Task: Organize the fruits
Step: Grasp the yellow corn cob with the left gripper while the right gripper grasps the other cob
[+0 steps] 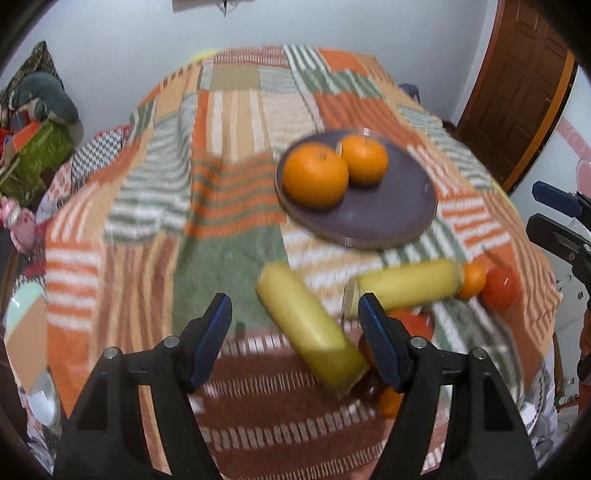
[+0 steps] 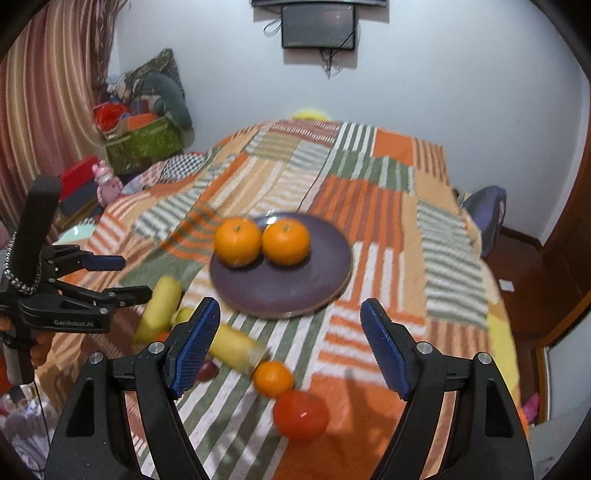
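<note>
Fruit scattered below the plate [image 1: 388, 221].
Left gripper [image 1: 295, 332], jaws apart, straddles a banana [image 1: 310, 328] running eleven to five; right gripper [image 2: 290, 345] gapes empty.

Two oranges [image 1: 334, 168] touching on purple plate [image 1: 391, 214]; left gripper [image 1: 295, 339] fingers [image 1: 212, 338] apart, empty.

A patchwork blanket [image 2: 369, 206] of orange, green and cream stripes covered the bed. Beyond its far edge, a dark screen [image 2: 318, 26] hung on the pale wall with cables dangling below. Off the far-left corner sat a green box [image 2: 144, 146] heaped with clutter, a grey cushion [image 2: 168, 94] above it and a pink toy [image 2: 107, 182] nearby. Striped curtains [image 2: 48, 110] hung at left. A brown wooden door [image 1: 524, 88] stood past the right edge.
</note>
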A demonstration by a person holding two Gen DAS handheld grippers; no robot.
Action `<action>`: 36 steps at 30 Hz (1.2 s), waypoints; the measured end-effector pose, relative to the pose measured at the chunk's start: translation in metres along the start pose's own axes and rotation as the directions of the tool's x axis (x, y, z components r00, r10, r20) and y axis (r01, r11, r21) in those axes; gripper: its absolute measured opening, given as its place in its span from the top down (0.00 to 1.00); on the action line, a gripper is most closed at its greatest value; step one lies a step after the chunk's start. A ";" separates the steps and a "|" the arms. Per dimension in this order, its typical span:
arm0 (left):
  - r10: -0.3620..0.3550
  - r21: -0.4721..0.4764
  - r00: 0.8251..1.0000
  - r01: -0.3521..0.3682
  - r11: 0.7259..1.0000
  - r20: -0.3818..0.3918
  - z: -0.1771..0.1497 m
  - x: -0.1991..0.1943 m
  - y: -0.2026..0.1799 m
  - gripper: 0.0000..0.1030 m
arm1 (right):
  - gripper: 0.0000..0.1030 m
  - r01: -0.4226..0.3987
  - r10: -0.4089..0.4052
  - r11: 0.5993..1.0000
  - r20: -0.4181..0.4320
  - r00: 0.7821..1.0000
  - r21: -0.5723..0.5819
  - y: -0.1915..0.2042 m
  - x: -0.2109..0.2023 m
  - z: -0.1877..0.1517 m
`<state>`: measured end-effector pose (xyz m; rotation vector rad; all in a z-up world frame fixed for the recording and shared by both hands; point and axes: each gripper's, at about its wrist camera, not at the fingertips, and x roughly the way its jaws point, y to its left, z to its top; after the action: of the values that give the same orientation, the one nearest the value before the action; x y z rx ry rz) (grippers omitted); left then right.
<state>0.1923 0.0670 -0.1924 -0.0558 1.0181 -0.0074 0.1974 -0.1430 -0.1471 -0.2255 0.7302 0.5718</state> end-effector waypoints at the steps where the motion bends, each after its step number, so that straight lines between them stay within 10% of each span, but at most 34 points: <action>1: 0.003 -0.002 1.000 -0.003 1.000 -0.008 -0.004 0.004 0.000 0.31 | 0.26 -0.007 0.007 1.000 -0.016 1.000 -0.004 0.003 0.005 -0.004; 36: -0.101 -0.085 0.994 0.098 0.992 -0.038 -0.012 0.046 0.023 0.58 | 0.53 -0.238 0.170 0.955 -0.328 0.929 -0.179 0.051 0.102 -0.018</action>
<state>0.2058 0.0874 -0.2391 -0.1829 1.0570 -0.0576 0.2196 -0.0663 -0.2301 -0.4525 1.0051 0.8290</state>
